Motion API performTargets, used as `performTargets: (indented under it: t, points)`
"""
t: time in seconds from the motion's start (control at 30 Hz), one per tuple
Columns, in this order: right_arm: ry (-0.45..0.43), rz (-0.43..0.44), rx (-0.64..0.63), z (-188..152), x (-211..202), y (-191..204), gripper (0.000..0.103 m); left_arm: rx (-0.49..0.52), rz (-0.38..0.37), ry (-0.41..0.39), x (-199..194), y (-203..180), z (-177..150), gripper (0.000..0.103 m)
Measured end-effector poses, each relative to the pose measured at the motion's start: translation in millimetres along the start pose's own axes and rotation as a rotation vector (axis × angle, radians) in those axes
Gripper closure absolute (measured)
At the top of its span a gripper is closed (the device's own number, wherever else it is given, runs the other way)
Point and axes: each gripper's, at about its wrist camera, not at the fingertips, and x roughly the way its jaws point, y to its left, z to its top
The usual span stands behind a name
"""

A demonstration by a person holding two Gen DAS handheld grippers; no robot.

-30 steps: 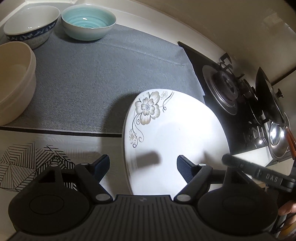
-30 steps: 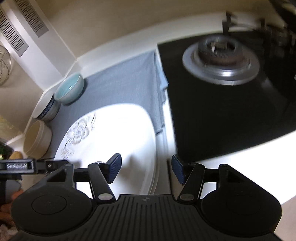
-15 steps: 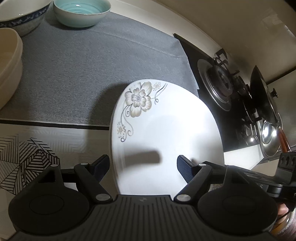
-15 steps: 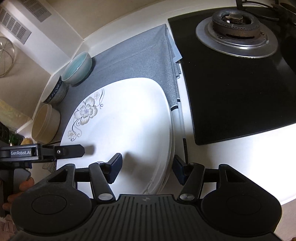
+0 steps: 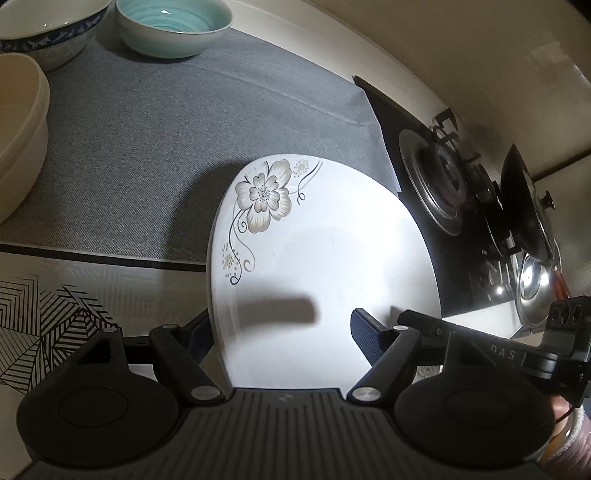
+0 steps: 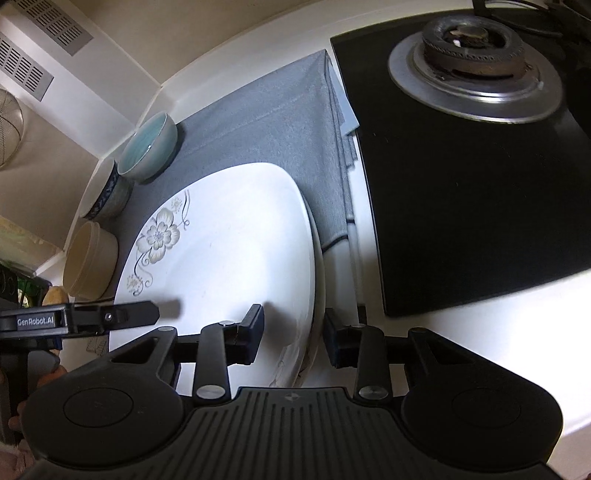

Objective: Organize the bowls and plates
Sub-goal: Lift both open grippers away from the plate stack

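Kitchen: pale tabletop [image 6: 369, 229] beside a black gas hob [image 6: 461, 184], seen from two hand-held grippers.
Grey mat [image 5: 166, 129]: spread over the tabletop's back half, carrying the crockery.
Flowered plate [image 5: 314, 251]: large and white, front edge out past the mat over the tabletop; in the right-wrist view a second rim [image 6: 318, 277] shows just beneath it, so it appears to sit on another plate.
Bowls: cream bowl [image 5: 18, 129], blue-rimmed bowl [image 5: 48, 33] and teal bowl [image 5: 173, 26] grouped at the mat's far left corner, well apart from the plate.
Left gripper [image 5: 280, 332]: jaws spread wide, straddling the plate's left edge, one finger under the rim and one over the face, nothing clasped.
Right gripper [image 6: 293, 336]: jaws parted either side of the plate's right edge, not yet squeezing.
Step in hand: likely a two-sided pickup of the plate.
Next move: both jaws would need to close on opposite rims evenly, then lift level so the plate does not tip or drag its neighbour.
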Motion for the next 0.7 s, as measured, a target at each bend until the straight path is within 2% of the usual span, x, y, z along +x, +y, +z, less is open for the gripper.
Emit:
performTargets:
  t: [0.37,0.7]
  points:
    - [-0.022,-0.004,-0.031,39.2,20.3,1.7,0.066,-0.058,0.024,-0.047,8.7,0.1,29.1,0.021]
    - [-0.058,-0.012,0.004,66.5,31.3,-8.7,0.066,-0.043,0.038,-0.086,29.6,-12.0,66.6,0.022]
